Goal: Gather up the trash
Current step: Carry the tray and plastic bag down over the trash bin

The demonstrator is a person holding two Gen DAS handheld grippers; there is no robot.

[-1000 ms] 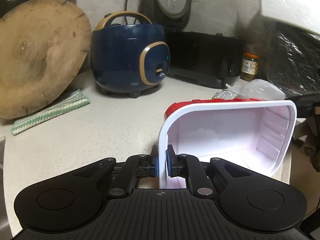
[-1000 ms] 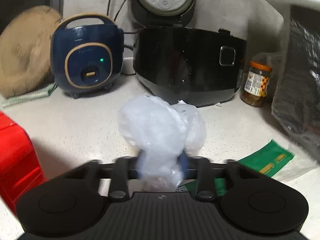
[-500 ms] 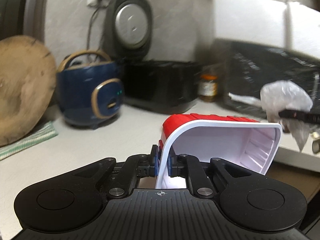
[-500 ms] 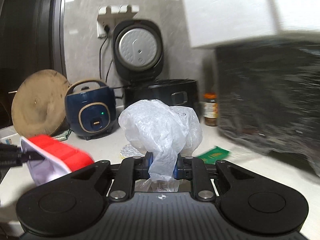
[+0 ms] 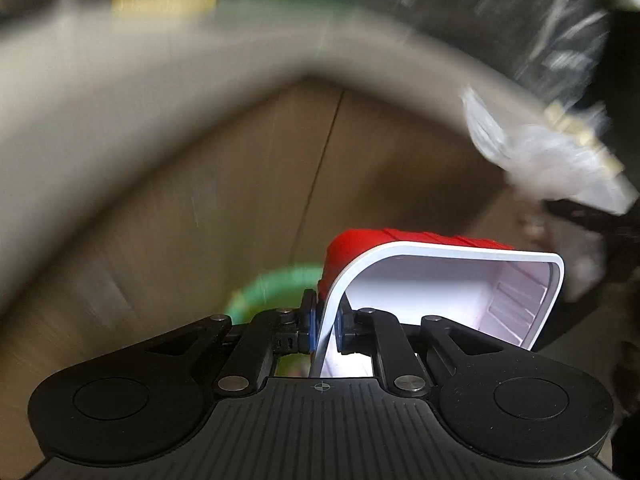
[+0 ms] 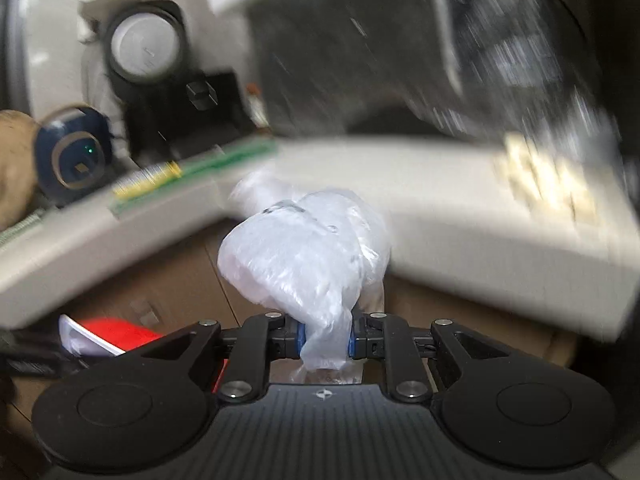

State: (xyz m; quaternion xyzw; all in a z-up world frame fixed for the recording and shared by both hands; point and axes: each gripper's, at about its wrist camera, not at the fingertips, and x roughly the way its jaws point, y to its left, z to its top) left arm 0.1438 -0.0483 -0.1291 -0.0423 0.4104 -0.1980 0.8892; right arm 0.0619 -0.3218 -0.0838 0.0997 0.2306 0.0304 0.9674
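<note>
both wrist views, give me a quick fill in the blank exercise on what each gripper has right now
1. The left gripper is shut on the rim of a tray that is white inside and ____ outside.
2. The right gripper is shut on a crumpled clear ____ bag.
3. Below the left gripper's fingers sits a round rim coloured ____.

Missing words: red; plastic; green

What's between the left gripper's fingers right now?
In the left wrist view, the left gripper is pinching the white rim of the red plastic tub; nothing else sits between them.
</note>
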